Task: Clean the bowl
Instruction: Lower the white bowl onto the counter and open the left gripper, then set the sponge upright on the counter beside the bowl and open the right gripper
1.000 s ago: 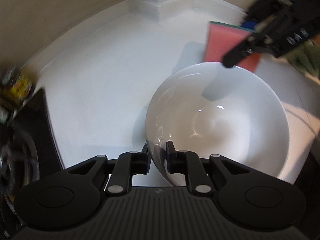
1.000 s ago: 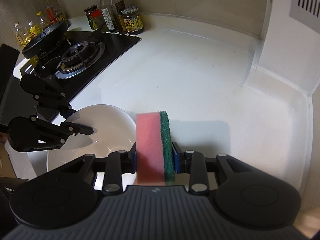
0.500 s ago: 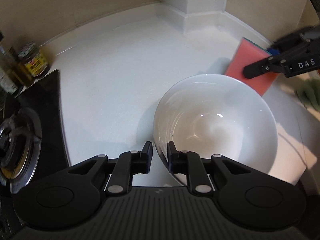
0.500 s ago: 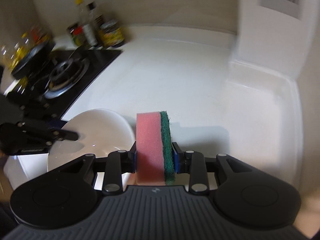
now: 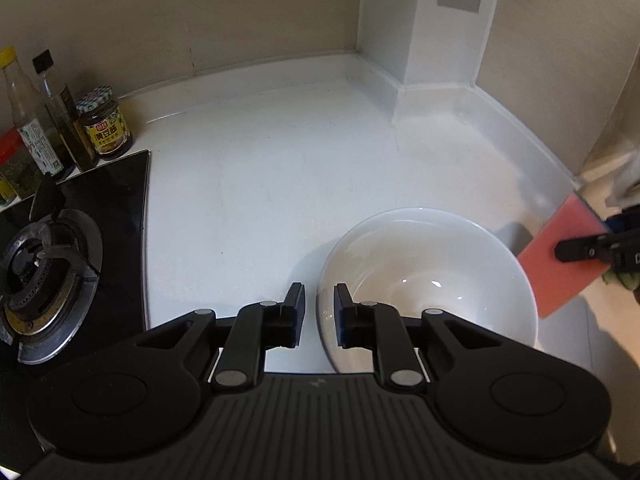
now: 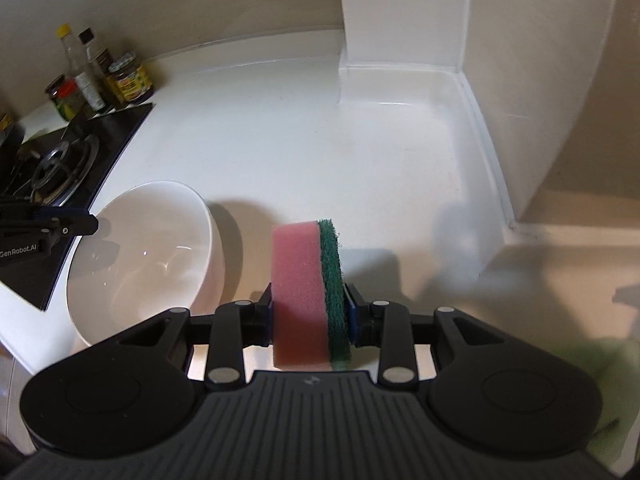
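A white bowl (image 5: pixel 428 280) sits low over the white counter, tilted with its opening toward the right wrist camera (image 6: pixel 140 260). My left gripper (image 5: pixel 319 308) is shut on the bowl's near rim, one finger inside and one outside; its fingertip (image 6: pixel 90 224) shows at the bowl's left edge. My right gripper (image 6: pixel 310 312) is shut on a pink sponge (image 6: pixel 298 280) with a green scouring side, held upright. The sponge (image 5: pixel 560 256) hangs just right of the bowl, not touching it, with the right gripper (image 5: pixel 576 250) at the frame edge.
A black gas hob (image 5: pixel 44 272) lies left of the bowl. Bottles and a jar (image 5: pixel 104 124) stand behind the hob by the wall. A white boxed column (image 5: pixel 424 40) fills the back corner. A green cloth (image 6: pixel 580 380) lies at the lower right.
The sponge has drawn away from the bowl's far rim to its right side. The left gripper and bowl have swung so that the hob and bottles come into view.
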### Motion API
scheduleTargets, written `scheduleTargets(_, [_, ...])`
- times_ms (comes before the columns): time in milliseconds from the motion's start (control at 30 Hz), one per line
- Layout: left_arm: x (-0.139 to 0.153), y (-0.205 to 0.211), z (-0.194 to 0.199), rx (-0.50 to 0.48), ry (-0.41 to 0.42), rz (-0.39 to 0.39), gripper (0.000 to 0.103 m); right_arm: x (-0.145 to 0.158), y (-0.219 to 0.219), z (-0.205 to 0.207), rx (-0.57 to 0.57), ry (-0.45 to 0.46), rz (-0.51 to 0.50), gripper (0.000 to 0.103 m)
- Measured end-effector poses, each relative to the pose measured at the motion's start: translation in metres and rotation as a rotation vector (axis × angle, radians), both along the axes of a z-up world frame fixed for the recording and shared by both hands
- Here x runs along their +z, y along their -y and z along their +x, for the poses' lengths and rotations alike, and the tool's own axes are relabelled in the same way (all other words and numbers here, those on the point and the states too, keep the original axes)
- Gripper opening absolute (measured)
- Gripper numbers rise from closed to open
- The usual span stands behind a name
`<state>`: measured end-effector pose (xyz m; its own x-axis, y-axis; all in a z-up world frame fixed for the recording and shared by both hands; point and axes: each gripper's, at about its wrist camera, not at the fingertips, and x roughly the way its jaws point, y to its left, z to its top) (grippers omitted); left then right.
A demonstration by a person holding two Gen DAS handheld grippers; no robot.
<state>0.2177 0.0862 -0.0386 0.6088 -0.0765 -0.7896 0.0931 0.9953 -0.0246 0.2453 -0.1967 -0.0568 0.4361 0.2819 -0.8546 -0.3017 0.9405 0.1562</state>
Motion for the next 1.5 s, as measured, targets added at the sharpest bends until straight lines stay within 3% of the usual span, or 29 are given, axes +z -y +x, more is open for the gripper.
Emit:
scheduleTargets(133, [0.001, 0.000, -0.010, -0.004, 0.028, -0.001, 0.019, 0.000, -0.005, -0.009, -0.009, 0.015, -0.024, 0.039])
scheduleTargets(467, [0.008, -0.007, -0.034, 0.013, 0.069, -0.023, 0.033, 0.016, -0.002, -0.042, -0.044, 0.170, 0.024, 0.039])
scheduleTargets(667, [0.013, -0.003, -0.047, 0.010, 0.116, 0.020, 0.033, 0.035, 0.001, -0.071, -0.091, 0.322, 0.055, 0.039])
scheduleTargets(833, [0.010, 0.010, -0.059, 0.038, 0.095, 0.029, 0.033, 0.053, 0.013, -0.101, -0.141, 0.429, 0.105, 0.039])
scheduleTargets(1067, [0.014, 0.037, -0.077, 0.149, 0.091, 0.037, 0.032, 0.062, 0.026, -0.109, -0.055, 0.408, 0.147, 0.040])
scheduleTargets(1233, [0.020, 0.058, -0.094, 0.216, 0.098, 0.038, 0.033, 0.064, 0.038, -0.129, -0.029, 0.456, 0.145, 0.040])
scheduleTargets(1500, [0.029, 0.081, -0.121, 0.185, 0.092, 0.057, 0.035, 0.056, 0.049, -0.158, -0.045, 0.456, 0.180, 0.039])
